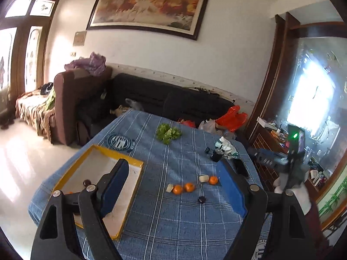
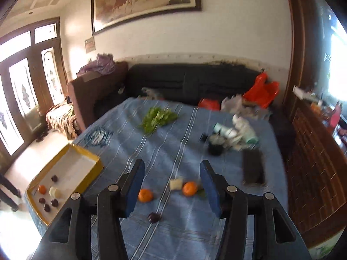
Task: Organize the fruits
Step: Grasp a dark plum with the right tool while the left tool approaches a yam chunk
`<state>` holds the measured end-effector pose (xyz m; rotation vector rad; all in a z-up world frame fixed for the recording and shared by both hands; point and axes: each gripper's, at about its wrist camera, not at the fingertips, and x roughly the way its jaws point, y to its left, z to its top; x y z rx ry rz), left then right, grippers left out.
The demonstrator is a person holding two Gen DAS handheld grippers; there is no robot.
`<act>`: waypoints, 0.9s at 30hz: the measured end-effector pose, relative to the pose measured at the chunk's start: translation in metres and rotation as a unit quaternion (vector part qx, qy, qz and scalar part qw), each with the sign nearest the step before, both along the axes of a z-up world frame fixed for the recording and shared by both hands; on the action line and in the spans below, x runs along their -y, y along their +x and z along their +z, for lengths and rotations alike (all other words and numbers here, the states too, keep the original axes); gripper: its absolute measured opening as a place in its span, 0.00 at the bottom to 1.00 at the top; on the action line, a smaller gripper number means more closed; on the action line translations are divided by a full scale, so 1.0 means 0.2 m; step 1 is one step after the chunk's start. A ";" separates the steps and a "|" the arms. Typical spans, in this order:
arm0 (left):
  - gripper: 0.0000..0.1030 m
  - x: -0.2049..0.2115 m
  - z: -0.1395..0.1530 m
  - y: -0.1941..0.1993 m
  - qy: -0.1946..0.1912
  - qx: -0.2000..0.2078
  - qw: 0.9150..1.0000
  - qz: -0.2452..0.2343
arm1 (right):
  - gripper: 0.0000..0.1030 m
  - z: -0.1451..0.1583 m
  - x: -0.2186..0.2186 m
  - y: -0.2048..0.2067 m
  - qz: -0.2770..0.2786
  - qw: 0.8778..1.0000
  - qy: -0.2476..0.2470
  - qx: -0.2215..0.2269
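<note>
A yellow-rimmed box (image 1: 130, 162) lies at the left of the blue checked tablecloth (image 1: 173, 227). My left gripper (image 1: 173, 173) hangs open above the cloth, nothing between its fingers. Beyond it lie three oranges (image 1: 189, 187), two pale pieces (image 1: 203, 178) and a dark plum (image 1: 202, 199). In the right wrist view my right gripper (image 2: 172, 173) is open and holds nothing, above an orange (image 2: 189, 188), a pale piece (image 2: 175, 184) and the plum (image 2: 154, 217). The box (image 2: 91, 156) holds an orange (image 2: 42, 189), a pale piece (image 2: 55, 191) and several dark fruits (image 2: 54, 202).
Green lettuce (image 1: 168, 133) lies further back on the cloth. A black cup with white clutter (image 1: 216, 155) and a flat dark item (image 2: 253, 169) sit at the right. A dark sofa (image 1: 151, 95) with a red bag (image 1: 233, 118) stands behind the table. A gloved hand (image 1: 282, 182) shows at the right.
</note>
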<state>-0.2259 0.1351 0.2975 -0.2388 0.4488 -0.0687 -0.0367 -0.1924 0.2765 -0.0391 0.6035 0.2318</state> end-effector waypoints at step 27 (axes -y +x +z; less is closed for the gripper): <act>0.49 -0.16 -0.88 0.66 -0.062 -0.194 0.978 -0.039 | 0.44 -1.10 -0.19 0.24 0.000 0.976 0.085 -0.199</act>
